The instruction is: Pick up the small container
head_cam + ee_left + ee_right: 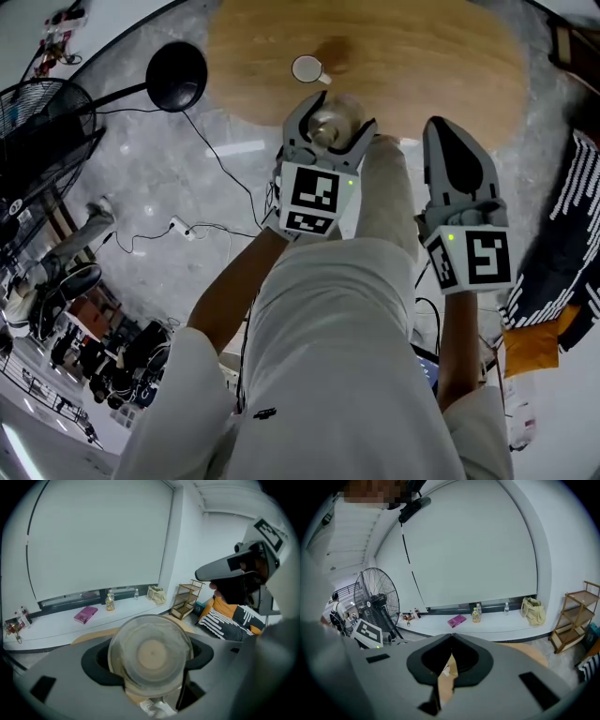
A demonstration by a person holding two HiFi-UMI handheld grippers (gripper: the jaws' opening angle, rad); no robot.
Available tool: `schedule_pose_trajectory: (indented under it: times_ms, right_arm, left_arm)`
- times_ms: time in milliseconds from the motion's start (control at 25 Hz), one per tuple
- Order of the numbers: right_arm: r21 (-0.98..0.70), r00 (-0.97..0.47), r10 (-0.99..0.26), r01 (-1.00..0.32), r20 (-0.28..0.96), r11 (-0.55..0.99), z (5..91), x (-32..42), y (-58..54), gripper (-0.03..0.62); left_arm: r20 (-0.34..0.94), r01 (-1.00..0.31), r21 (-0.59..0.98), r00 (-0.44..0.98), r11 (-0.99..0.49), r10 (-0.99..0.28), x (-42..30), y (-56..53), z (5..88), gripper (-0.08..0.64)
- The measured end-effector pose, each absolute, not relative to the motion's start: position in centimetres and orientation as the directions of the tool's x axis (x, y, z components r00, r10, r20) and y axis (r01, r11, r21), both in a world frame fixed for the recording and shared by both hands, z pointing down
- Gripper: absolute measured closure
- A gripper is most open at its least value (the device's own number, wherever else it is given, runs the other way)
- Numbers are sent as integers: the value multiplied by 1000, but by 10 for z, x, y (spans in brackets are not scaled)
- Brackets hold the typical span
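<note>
The left hand-held gripper (330,117) is clenched on the small clear container (150,654), holding it at the near rim of the round wooden desk (422,56). The right hand-held gripper (442,131) sits just beside that rim, jaws pressed together and empty. Beyond them the desk is mostly bare apart from a small white round object (307,68).

It looked like a bare studio workroom: a tall black pedestal fan (377,603) at left, a white power strip (178,226) on the grey polished floor (155,173), and a wide white roller blind (473,550) filling the wall.
</note>
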State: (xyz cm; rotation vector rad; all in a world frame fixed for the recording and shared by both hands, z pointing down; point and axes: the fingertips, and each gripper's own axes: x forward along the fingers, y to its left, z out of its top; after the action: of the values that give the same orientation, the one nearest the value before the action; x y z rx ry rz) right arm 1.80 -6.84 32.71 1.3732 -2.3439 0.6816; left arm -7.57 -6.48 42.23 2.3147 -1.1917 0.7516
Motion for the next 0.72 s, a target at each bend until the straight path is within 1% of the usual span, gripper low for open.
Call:
schedule_pose_trajectory:
  times_ms: [200,360,560,720]
  right_arm:
    - [-179,-465,-742,-882,483,435,298,19,-75,583]
    - [-148,-449,-769,-890,454,432,274,22,-78,583]
    - [-101,-398,-783,-910,478,401,257,31,-67,586]
    - [-73,-367,-802,-922,472,379,245,37,-61,591]
  left_arm:
    - [619,-840,121,481,-530,-621,-89,-62,386,219]
    - [633,-847,123,468,-518,-616,-100,-61,367,219]
    - [622,-853,99,456,-513,-637,-113,-53,333,219]
    - [648,-846,105,457,-523,-609,-124,-44,315,219]
